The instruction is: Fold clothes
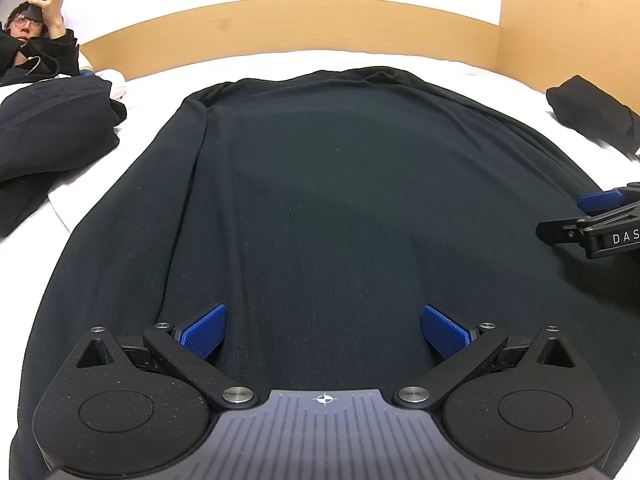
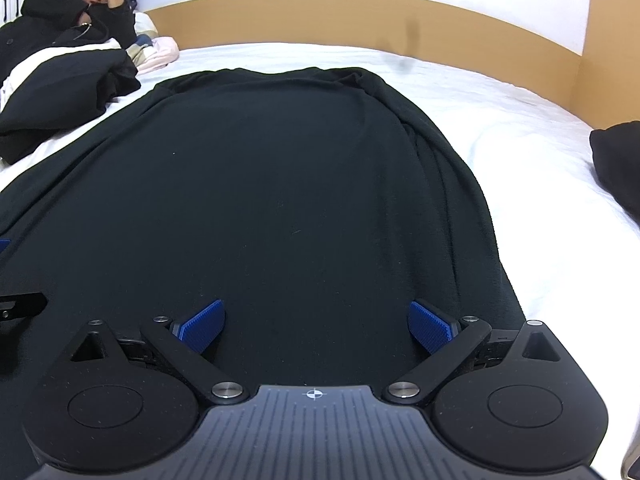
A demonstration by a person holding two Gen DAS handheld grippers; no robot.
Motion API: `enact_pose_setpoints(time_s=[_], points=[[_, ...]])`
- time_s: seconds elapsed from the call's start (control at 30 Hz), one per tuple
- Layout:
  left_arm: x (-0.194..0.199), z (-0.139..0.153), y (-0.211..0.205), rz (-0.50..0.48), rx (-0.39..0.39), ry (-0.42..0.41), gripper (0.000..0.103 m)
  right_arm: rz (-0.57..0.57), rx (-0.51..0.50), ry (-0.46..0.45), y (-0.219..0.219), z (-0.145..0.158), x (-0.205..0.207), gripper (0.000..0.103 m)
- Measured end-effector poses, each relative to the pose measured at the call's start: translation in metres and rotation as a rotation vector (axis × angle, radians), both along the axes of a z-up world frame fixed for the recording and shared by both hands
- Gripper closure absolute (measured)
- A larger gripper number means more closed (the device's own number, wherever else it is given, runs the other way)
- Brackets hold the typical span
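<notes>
On the white bed [image 1: 360, 60], a dark garment [image 1: 320, 200] lies spread flat and fills most of both views, running from the grippers at its near end toward the wooden headboard [image 1: 300, 24]. Its long sides look already turned inward: a lengthwise ridge of doubled cloth runs down the left edge in the left wrist view, and a bundle of soft parallel pleats runs down the right edge in the right wrist view. By that reading the side folds are done and the crosswise fold, near end up toward the far end, is left; none of it is stacked yet. The left gripper [image 1: 323, 330] sits low over the near end with its jaws spread wide and nothing between them; the right gripper [image 2: 316, 326] does the same beside it, likewise released and empty. Whether the blue ribbed pads [image 1: 204, 330] touch the cloth I cannot tell. The fabric is matte, slightly fuzzy, fleece-like or a thick knit, flecked with pale lint, and it drapes in rounded rather than sharp creases, so it will likely fold thick and spring back a little. Other dark clothes lie heaped at the left [image 1: 52, 128] and the right [image 1: 592, 112]. A person [image 1: 36, 32] reclines at the far left, holding a phone.
</notes>
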State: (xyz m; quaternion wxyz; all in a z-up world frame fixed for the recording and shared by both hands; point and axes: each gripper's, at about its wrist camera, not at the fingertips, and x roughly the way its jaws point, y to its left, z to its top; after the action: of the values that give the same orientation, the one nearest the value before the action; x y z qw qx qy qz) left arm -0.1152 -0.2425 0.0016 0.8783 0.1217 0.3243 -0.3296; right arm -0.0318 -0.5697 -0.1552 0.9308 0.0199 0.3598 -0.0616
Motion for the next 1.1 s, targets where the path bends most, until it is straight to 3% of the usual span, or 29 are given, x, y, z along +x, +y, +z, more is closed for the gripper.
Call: enact_pose_setpoints(time_s=[0.7, 0.8, 1.1], points=[[-0.005, 0.000, 0.008, -0.013, 0.003, 0.002, 0.000, 0.028, 0.002, -0.005, -0.002, -0.002, -0.012, 0.003], [-0.005, 0.000, 0.008, -0.013, 0.002, 0.002, 0.000, 0.026, 0.003, 0.001, -0.003, -0.002, 0.019, 0.003], [-0.007, -0.001, 0.007, -0.002, -0.001, -0.004, 0.000, -0.029, 0.022, -0.048, -0.005, 0.012, 0.054, 0.003]])
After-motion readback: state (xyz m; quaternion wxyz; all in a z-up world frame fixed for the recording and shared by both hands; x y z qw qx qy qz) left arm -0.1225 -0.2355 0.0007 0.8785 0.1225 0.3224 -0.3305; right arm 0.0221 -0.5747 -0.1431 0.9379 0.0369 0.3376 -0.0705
